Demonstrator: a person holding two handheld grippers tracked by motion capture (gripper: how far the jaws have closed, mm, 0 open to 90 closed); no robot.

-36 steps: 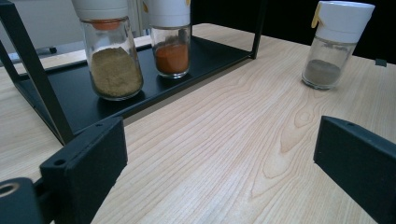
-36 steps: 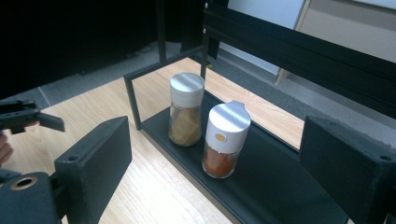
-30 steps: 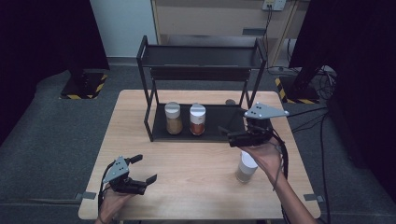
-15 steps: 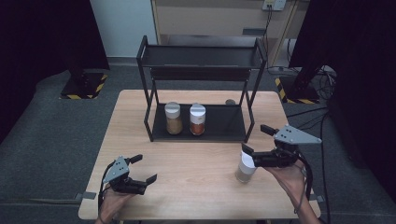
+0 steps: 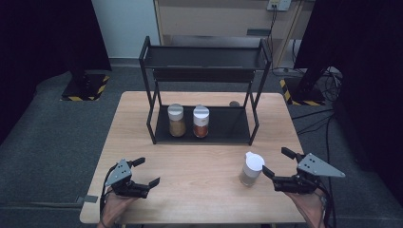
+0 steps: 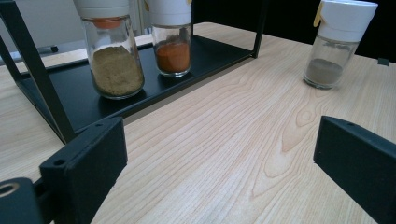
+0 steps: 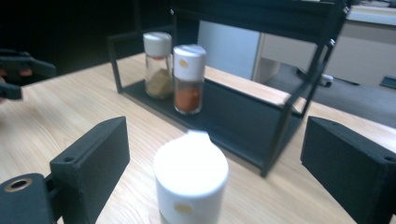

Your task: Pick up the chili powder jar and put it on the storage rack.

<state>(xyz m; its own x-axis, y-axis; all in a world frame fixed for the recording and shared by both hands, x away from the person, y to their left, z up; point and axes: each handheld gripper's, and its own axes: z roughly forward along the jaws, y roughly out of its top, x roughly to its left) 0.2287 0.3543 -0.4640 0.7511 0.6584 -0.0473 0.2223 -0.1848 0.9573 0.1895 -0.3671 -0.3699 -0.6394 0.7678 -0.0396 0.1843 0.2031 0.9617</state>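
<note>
Jar: the white-capped spice jar (image 5: 251, 169) stands upright on the wooden surface (image 5: 199, 161), at about 5 o'clock from the black rack (image 5: 204, 90), apart from it; a little greyish powder shows in it in the left gripper view (image 6: 334, 44).
Right gripper: right gripper (image 5: 278, 165) sits at 3 o'clock of the jar, pointing toward it; its jaws have just been opening and stand wide. In the right gripper view (image 7: 210, 172) the jar's cap (image 7: 190, 179) lies in the gap between them, clear of both pads.
Left gripper: left gripper (image 5: 146, 172) rests low near the surface's front edge, at 9 o'clock of the jar and well apart from it, jaws wide with nothing between them.
Rack: two jars on its lower shelf, one of brown powder (image 5: 176, 120), one of orange-red powder (image 5: 200, 121), side by side.
</note>
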